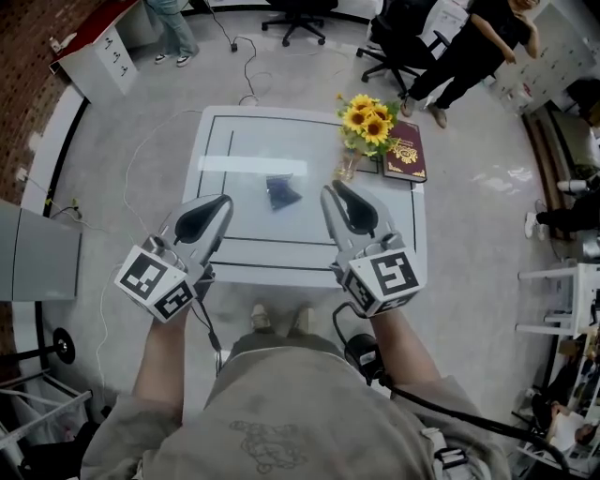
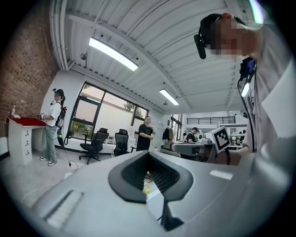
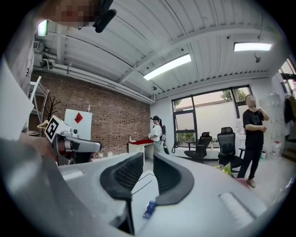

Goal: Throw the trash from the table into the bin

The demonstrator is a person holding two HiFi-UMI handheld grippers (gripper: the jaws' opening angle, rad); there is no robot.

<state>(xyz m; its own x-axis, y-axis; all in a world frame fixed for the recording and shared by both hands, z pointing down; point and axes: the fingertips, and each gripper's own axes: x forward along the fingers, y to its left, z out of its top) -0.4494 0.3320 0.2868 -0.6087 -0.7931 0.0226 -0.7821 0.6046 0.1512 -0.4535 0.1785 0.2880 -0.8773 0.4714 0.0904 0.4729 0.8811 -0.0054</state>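
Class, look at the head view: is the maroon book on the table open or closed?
Closed: the maroon book lies flat, its gold-printed cover facing up, no pages showing.

one table (image 1: 211, 187) is standing in the head view. one blue wrapper (image 1: 281, 192) is lying on it. one bunch of sunflowers (image 1: 367, 120) and one book (image 1: 406, 157) are resting there too. two grippers are showing: the left gripper (image 1: 220, 204) and the right gripper (image 1: 335, 192). two marker cubes are riding on them, a left cube (image 1: 155, 283) and a right cube (image 1: 392, 277). two office chairs are standing beyond, a near chair (image 1: 398, 42) and a far chair (image 1: 298, 14). two people are standing on the floor, one person (image 1: 173, 28) at upper left, another person (image 1: 473, 47) at upper right.
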